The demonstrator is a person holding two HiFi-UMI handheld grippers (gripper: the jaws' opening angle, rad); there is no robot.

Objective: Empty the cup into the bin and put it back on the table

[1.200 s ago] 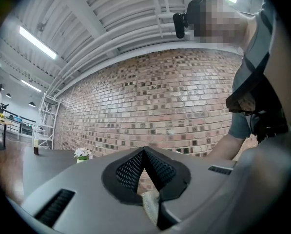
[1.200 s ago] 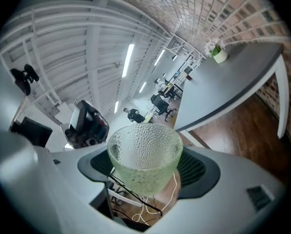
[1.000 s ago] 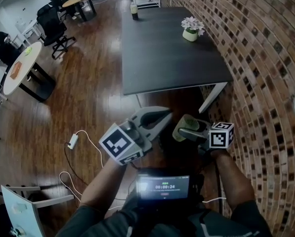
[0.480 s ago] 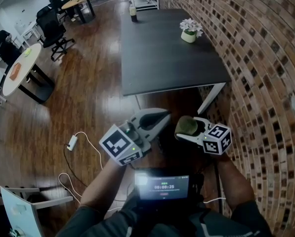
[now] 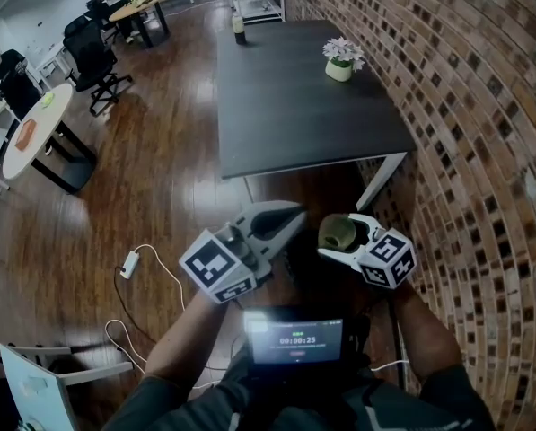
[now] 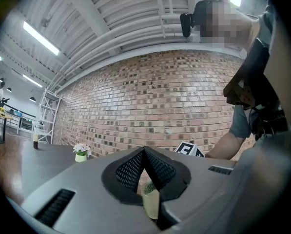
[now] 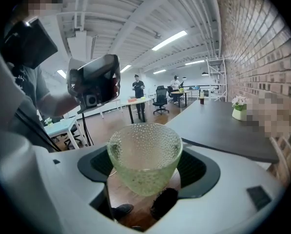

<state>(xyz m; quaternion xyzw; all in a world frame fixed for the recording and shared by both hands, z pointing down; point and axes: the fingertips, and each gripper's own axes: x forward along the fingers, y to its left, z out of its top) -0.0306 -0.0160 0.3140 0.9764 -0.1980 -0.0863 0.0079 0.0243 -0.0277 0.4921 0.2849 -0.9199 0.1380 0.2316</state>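
Seen from the head, the person's left forearm (image 5: 182, 341) reaches forward from the bottom edge. The left gripper (image 5: 290, 214) is held about level, its tip aimed toward the other gripper. Its jaws are pressed together to a point, with nothing between them.

Just to its right, close but apart, the right forearm (image 5: 420, 330) reaches forward. The right gripper (image 5: 339, 234) tilts downward and its jaws stand wide, clamped on either side of a pale green dimpled glass cup (image 7: 144, 157). The cup sits between the pads, mouth up, in the air above the wooden floor (image 5: 160, 178), short of the near edge of the dark table (image 5: 294, 115). A flower pot (image 5: 339, 61) stands far back on that table by the brick wall (image 5: 483, 106).
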